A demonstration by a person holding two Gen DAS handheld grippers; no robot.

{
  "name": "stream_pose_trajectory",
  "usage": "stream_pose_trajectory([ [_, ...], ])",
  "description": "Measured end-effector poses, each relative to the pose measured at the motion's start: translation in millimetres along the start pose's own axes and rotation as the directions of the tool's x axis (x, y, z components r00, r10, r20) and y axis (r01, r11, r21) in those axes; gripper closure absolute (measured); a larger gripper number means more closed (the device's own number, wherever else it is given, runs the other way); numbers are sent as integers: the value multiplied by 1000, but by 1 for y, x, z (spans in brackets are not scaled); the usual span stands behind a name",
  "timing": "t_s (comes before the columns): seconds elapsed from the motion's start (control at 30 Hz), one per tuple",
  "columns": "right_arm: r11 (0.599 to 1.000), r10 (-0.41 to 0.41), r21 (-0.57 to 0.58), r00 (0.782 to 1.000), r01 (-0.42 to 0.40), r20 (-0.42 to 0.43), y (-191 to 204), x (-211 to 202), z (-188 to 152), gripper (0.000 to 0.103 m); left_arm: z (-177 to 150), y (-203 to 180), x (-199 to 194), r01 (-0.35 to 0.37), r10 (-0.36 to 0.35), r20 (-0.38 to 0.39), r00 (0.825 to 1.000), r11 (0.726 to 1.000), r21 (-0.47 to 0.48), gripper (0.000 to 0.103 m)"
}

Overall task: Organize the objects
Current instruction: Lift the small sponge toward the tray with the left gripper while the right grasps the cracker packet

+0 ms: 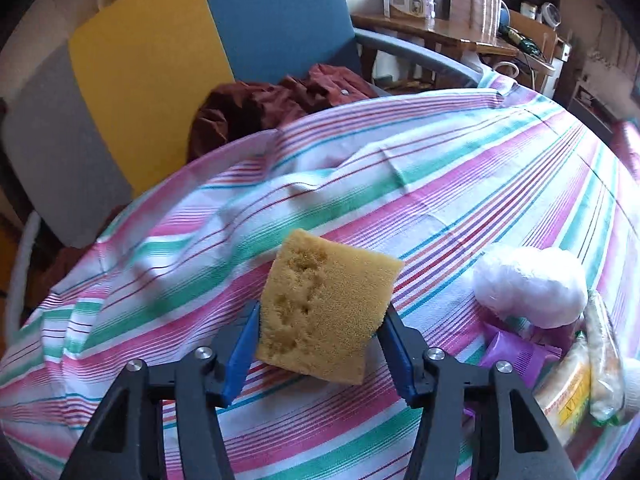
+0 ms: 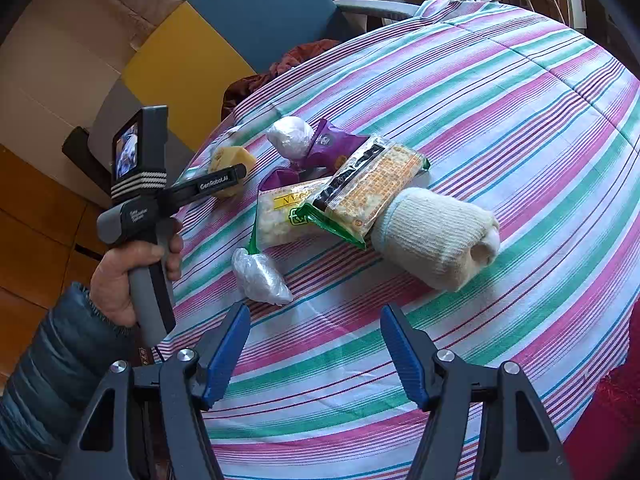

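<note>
My left gripper is shut on a yellow sponge and holds it just above the striped tablecloth. The sponge also shows in the right wrist view, at the left edge of a pile. The pile holds a white wrapped ball, a purple packet, two snack bags, a rolled cream sock and a small clear plastic bundle. My right gripper is open and empty, just in front of the plastic bundle.
A chair with blue, yellow and grey panels stands at the table's far edge with a dark red cloth on its seat. A cluttered wooden desk is behind. The tablecloth stretches to the right of the pile.
</note>
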State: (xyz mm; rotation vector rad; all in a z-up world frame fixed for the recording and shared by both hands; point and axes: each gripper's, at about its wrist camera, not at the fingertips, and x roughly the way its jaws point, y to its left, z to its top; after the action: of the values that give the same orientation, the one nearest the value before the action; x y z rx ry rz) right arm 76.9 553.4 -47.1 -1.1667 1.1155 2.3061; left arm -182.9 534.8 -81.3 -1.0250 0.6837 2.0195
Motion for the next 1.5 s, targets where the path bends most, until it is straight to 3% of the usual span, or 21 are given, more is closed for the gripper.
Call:
stream_pose_trajectory([
  [0.33,999,-7,52,999,5,35,-10,-8,1,34,-50,3,-61,53,-56,-23,998,990,-130,47],
  [0.53,998,-24,65,998,20,65,-11,-17,4,34,-85,9,-121,87,-83,28,996,979,-185,47],
  [0.7,996,-56,74,995,50,79,-10,-24,28,34,-113,9,-171,104,-91,87,992,980,-167,47],
  [1.03,971,-153,190,988,148,9,-33,30,82,34,-168,28,-231,163,-134,131,982,955,-248,47],
  [1.17,965,-122,236,992,118,5,-38,45,89,34,-188,40,-247,152,-119,135,984,949,-278,47],
  [1.33,971,-154,184,988,151,6,-33,60,92,32,-210,56,-262,120,-80,140,987,945,-305,47],
  [1.5,979,-190,68,982,190,-9,-21,66,87,47,-230,72,-270,104,-58,136,989,929,-356,47],
])
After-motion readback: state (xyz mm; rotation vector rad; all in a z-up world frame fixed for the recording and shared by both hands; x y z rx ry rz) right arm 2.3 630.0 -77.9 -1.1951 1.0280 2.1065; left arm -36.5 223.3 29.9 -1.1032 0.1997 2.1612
